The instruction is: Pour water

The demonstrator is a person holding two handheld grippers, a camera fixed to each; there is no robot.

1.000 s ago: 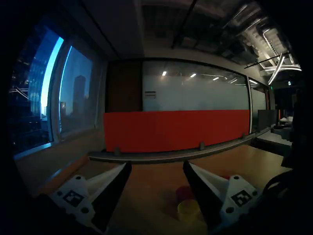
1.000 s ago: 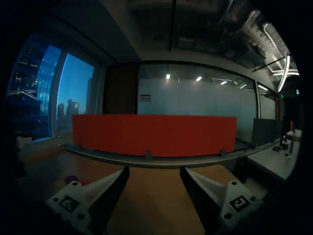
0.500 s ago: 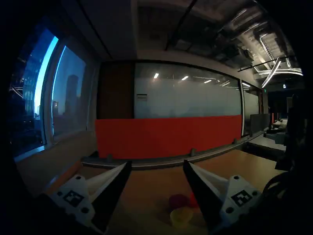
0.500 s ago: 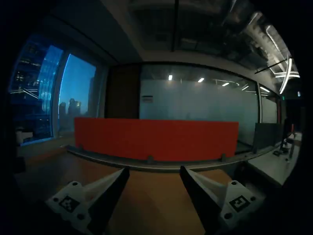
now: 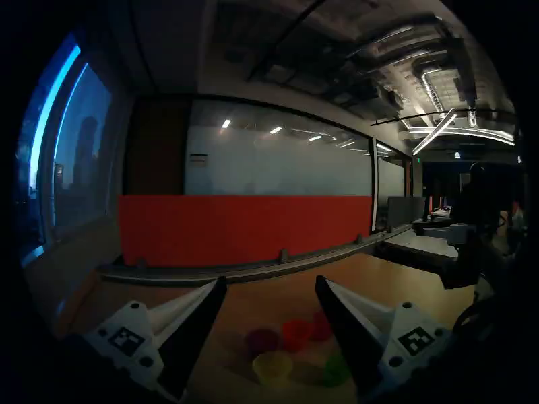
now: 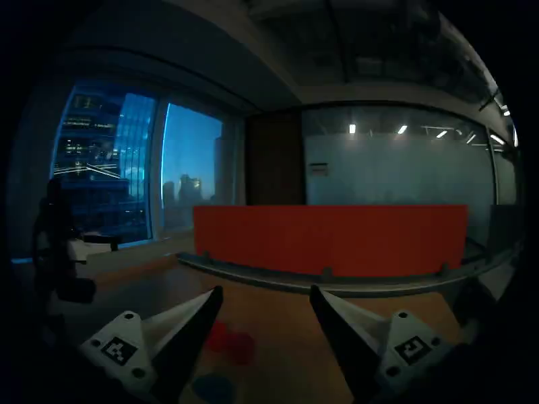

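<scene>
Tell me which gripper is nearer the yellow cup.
Left, most likely. The left gripper has the yellow cup low between its open fingers, just ahead. The right gripper has red cups ahead of its open fingers, so it looks farther from the yellow one.

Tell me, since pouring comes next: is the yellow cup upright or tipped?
Upright: the yellow cup stands on the table, rim facing up. Its contents cannot be told.

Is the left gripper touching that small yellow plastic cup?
Apart. The left gripper view shows the left gripper open, with bare wooden table on both sides of the small yellow plastic cup.
</scene>
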